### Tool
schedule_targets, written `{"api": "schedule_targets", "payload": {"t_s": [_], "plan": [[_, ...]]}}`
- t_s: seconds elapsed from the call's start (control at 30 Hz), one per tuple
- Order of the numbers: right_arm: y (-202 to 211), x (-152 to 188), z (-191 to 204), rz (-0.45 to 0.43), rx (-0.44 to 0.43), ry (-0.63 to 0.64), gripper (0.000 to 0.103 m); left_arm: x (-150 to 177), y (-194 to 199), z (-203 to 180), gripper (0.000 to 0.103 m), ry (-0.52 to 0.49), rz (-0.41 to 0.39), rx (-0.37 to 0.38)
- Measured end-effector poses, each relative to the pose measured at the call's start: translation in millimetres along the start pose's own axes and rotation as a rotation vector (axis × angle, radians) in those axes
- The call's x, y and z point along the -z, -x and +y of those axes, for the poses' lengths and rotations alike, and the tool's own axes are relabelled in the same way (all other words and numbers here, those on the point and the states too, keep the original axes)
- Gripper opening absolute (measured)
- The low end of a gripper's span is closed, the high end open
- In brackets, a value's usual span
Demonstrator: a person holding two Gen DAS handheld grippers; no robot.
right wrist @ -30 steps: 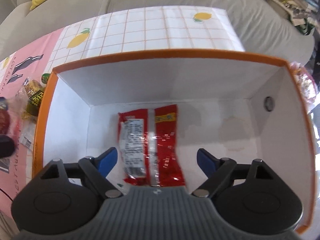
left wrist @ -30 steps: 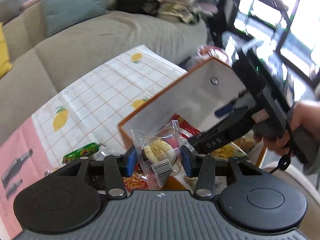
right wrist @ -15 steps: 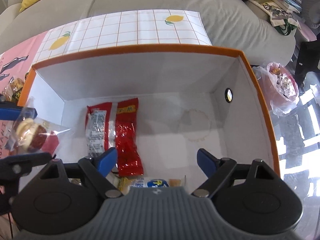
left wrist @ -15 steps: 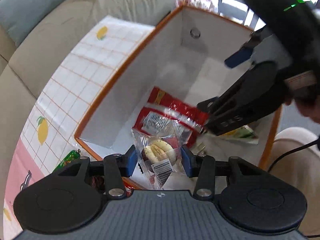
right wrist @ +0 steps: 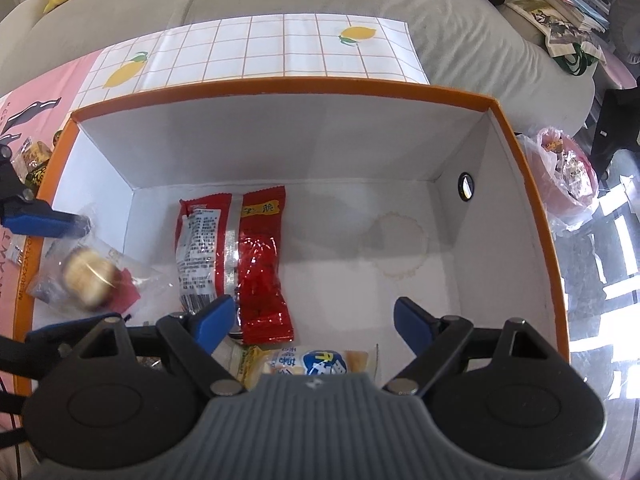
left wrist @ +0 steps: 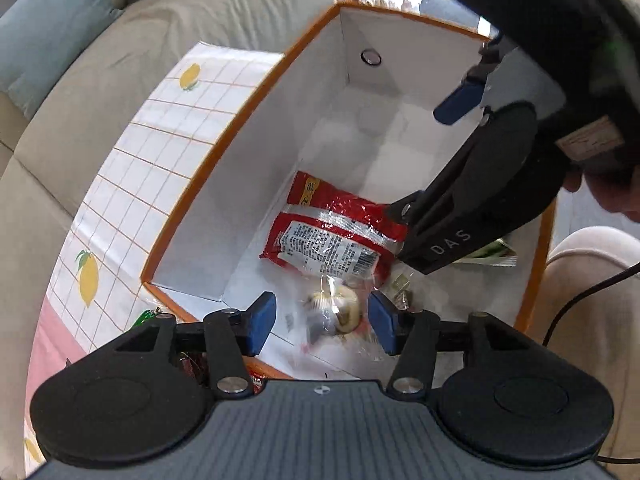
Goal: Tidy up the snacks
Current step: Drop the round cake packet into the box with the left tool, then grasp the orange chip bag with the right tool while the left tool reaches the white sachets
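An orange-rimmed white box stands on the table. A red snack packet lies on its floor. My left gripper is open over the box's near-left corner; a clear-wrapped biscuit pack is blurred between and below its pads, falling free. My right gripper is open and empty above the box, over a yellow and blue packet.
A lemon-print checked cloth covers the table beyond the box. Loose snacks lie left of the box. A pink bag of snacks sits to its right. A grey sofa runs behind.
My left gripper moved over the box, opened and let go of the biscuit pack, which is dropping in. My right gripper stayed open and pulled back a little.
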State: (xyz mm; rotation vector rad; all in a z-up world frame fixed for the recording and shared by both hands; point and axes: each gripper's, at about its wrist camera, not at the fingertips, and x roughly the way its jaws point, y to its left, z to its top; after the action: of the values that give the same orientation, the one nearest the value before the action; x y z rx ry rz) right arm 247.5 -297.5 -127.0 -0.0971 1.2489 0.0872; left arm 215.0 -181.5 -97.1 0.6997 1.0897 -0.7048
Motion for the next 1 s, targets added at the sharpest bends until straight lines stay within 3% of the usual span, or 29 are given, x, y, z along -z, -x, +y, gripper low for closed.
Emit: {"api": "schedule_targets", "payload": {"t_s": [0.3, 0.57, 0.83, 1.0], "plan": [[25.5, 3.8, 6.5, -0.069, -0.044, -0.053, 0.084, 32.6, 57.4, 29.0, 0.063, 0.191, -0.155, 0.029], [69.1, 21.7, 37.4, -0.244, -0.148, -0.087, 0.076, 90.3, 96.9, 53.6, 0.063, 0.403, -0.246, -0.035], [96.0, 26.0, 97.4, -0.345, -0.214, 0.194, 0.072, 148.5, 102.2, 67.1, 0.063, 0.39, -0.181, -0.109], [98.0, 22.1, 128.8, -0.353, -0.252, 0.361, 0.067, 172.2, 100.4, 73.1, 0.063, 0.326, -0.174, -0.083]]}}
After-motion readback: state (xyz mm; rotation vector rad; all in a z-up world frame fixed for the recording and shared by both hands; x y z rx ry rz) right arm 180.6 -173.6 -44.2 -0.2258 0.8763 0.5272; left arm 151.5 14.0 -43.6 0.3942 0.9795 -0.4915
